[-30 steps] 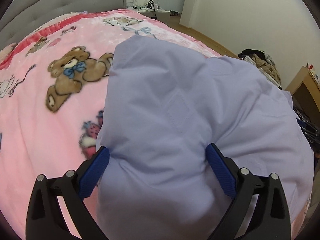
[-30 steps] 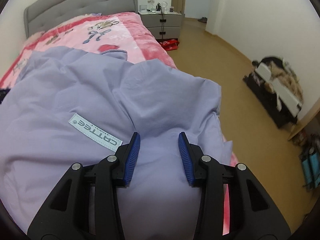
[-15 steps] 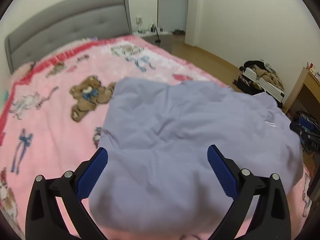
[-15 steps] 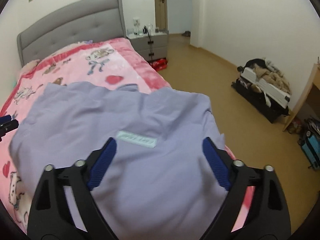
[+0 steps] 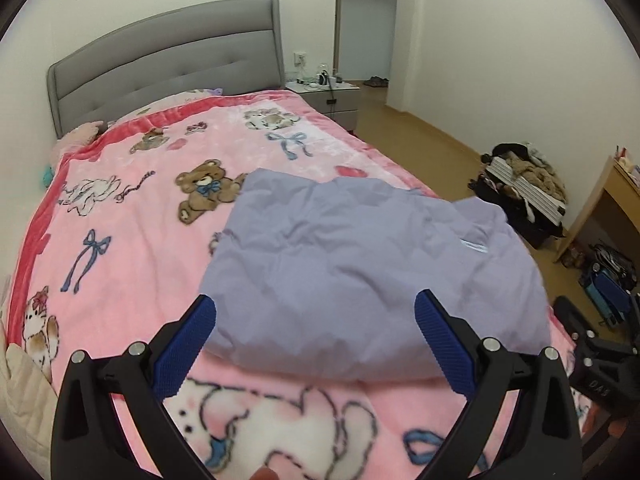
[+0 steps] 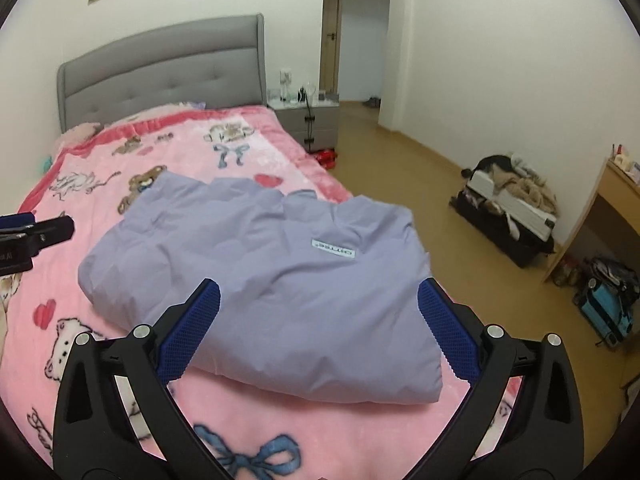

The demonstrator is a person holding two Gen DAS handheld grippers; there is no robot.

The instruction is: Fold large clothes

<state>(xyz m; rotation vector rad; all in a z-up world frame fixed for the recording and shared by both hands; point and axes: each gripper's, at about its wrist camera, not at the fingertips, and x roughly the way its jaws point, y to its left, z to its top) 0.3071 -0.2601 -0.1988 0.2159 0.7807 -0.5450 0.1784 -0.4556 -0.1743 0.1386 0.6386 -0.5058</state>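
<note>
Right wrist: jacket (image 6: pixel 272 276) beyond spread tongs (image 6: pixel 319 304).

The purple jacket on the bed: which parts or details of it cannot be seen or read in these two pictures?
- White label on the purple jacket: text too small and blurred in both views.
- Sleeves and front closure: folded under, hidden by the jacket's own top layer.
- Underside: hidden against the pink blanket.
- Near corners: partly covered by the open right gripper and left gripper.

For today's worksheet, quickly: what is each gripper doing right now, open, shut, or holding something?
Left gripper: open, holding nothing, above the lilac jacket.
Right gripper: open, holding nothing.
</note>
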